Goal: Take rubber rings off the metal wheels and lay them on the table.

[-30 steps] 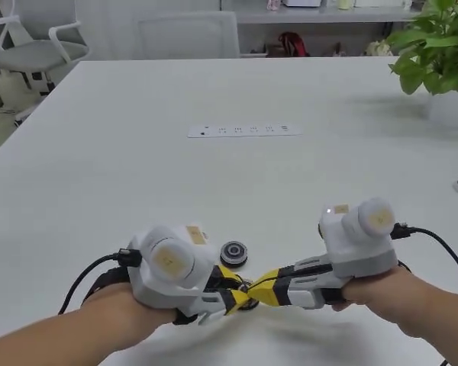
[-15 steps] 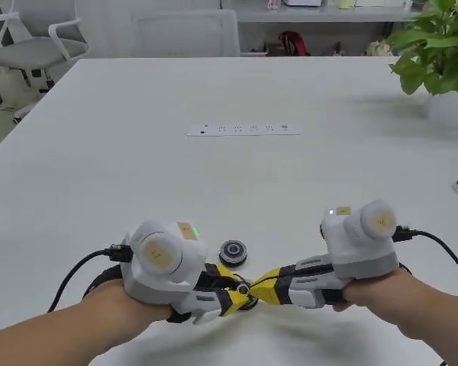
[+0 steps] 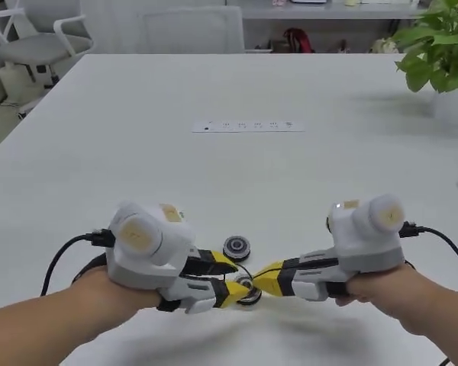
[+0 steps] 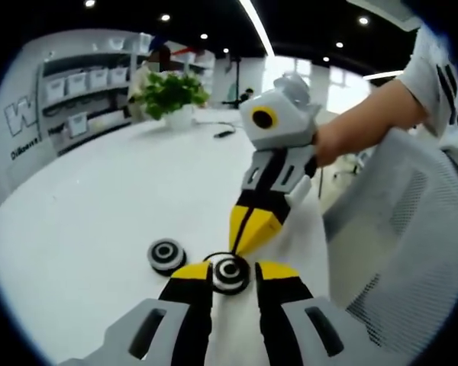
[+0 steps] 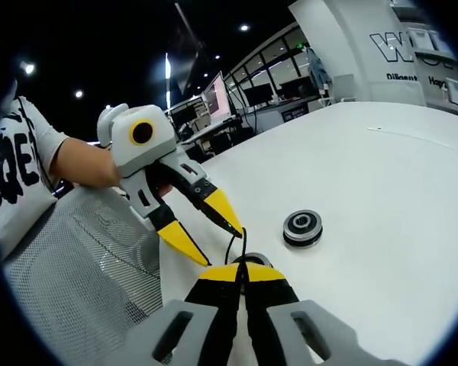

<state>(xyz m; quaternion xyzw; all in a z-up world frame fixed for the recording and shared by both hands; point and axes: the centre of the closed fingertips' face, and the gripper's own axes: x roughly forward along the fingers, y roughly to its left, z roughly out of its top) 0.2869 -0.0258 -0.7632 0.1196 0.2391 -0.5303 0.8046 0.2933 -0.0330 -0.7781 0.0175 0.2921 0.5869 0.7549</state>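
White table (image 3: 237, 179): left fingers (image 4: 191, 273) grip a wheel (image 4: 230, 271), right fingers (image 5: 221, 276) pinch its ring (image 5: 244, 238); spare wheel (image 3: 236, 248) beside.

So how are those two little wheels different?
The near wheel sits between the jaws of the left gripper, and the right gripper points its closed tip at it. The far wheel lies alone, with nothing touching it. In the head view the grippers partly hide the near wheel, while the far wheel shows whole. Both lie flat on the white table, and both are round, dark outside and shiny in the middle.
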